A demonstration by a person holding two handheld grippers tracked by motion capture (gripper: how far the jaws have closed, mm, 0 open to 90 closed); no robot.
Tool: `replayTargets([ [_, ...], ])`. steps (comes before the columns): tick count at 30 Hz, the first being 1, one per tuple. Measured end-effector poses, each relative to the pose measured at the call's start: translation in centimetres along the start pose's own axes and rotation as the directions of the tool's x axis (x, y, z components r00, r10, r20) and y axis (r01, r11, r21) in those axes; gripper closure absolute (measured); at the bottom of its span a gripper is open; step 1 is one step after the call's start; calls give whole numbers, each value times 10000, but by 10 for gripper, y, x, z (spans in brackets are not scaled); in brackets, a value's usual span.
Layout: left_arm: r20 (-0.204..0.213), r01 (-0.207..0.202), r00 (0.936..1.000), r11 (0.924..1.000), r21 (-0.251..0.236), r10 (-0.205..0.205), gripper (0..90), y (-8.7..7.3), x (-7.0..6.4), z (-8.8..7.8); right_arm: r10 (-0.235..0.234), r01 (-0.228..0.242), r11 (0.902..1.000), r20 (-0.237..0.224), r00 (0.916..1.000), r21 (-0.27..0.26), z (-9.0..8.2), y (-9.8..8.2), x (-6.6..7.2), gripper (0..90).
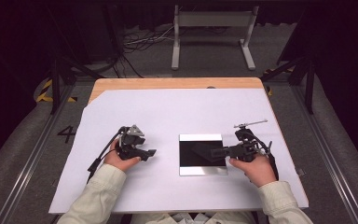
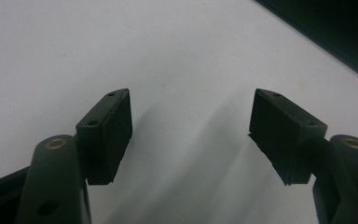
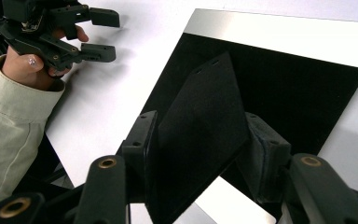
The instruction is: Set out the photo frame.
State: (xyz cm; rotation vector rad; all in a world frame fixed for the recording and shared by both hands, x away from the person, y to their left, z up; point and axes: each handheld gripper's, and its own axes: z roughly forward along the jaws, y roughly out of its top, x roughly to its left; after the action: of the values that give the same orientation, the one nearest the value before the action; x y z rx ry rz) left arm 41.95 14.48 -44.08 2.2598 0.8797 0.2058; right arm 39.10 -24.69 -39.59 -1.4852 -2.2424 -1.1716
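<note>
Resting at centre-right of the high view, the black tray with silver rims lies flat on the white sheet that covers the table. The right gripper, at the right of that frame, reaches over the tray and pinches a black cloth between its jaws; the cloth stands tilted above the tray. The left gripper, left of centre, hovers over bare sheet with its jaws spread and nothing between them.
</note>
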Motion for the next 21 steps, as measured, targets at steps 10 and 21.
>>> replayTargets([
  [10,4,-14,10000,10000,27,14,306,0,0,0,122,-122,9999,4,9999,-56,-1,0,0,551],
  [21,0,-8,10000,10000,2,8,307,0,0,0,-180,180,9998,40,9998,-75,-6,0,6,606],
])
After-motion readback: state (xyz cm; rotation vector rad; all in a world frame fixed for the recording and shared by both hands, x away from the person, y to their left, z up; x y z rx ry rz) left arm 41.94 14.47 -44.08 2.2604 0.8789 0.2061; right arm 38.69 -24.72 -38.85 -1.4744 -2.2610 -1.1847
